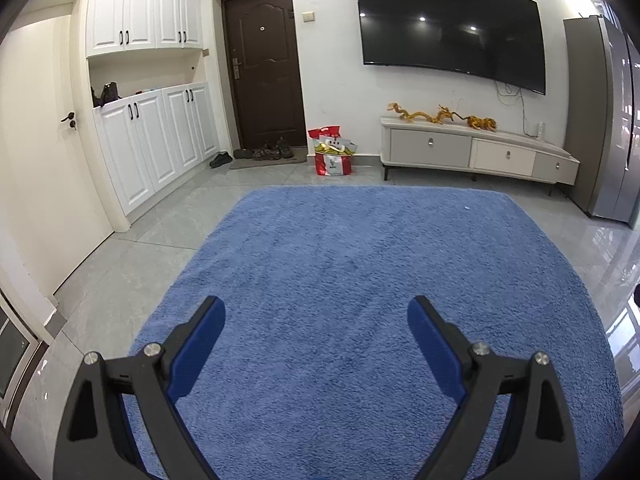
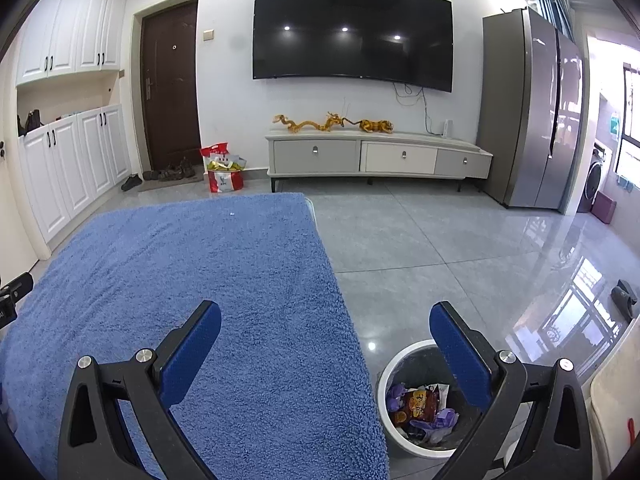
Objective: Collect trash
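Observation:
My left gripper (image 1: 316, 312) is open above a blue fluffy cloth-covered surface (image 1: 360, 264), with nothing between its blue-padded fingers. My right gripper (image 2: 325, 318) is open too, over the right edge of the same blue surface (image 2: 224, 272). Below its right finger a white round trash bin (image 2: 386, 372) stands on the grey tile floor. Inside the bin lie a red snack wrapper (image 2: 418, 404) and crumpled purple pieces (image 2: 444, 420). A tiny white speck (image 2: 233, 213) lies on the far part of the blue surface.
Far ahead stand a low TV cabinet (image 2: 380, 156) under a wall TV (image 2: 352, 32), a grey fridge (image 2: 532, 112), red bags (image 2: 224, 172) by a dark door (image 2: 172, 80), and white cupboards (image 1: 160, 136). A dark object (image 2: 622, 296) lies on the floor at right.

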The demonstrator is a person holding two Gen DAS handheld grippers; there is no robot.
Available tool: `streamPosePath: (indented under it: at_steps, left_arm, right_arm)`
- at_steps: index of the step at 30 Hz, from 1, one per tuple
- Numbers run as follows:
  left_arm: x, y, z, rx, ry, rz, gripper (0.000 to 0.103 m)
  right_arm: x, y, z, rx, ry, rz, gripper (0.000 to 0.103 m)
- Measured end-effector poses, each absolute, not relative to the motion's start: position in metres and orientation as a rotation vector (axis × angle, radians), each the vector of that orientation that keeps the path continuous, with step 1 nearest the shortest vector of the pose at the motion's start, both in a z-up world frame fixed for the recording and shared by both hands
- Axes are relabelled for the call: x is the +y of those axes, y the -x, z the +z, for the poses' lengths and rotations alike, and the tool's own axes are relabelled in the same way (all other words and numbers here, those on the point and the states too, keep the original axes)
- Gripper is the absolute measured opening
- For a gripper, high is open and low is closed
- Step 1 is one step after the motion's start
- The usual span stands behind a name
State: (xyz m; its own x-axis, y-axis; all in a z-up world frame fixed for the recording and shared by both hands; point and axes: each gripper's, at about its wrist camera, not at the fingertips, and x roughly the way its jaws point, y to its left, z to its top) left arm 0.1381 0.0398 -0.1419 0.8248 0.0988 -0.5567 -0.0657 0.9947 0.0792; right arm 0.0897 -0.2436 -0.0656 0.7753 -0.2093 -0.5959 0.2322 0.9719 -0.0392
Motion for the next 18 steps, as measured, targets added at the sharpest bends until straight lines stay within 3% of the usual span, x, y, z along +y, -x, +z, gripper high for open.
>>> streamPosePath:
  at_steps: [18]
  left_arm:
    - [-0.041,-0.13,-0.146,0.611,-0.143,-0.086,0.093]
  right_arm:
    - [-0.283,-0.066,-0.076,0.67,-0.022,-0.31,0.102]
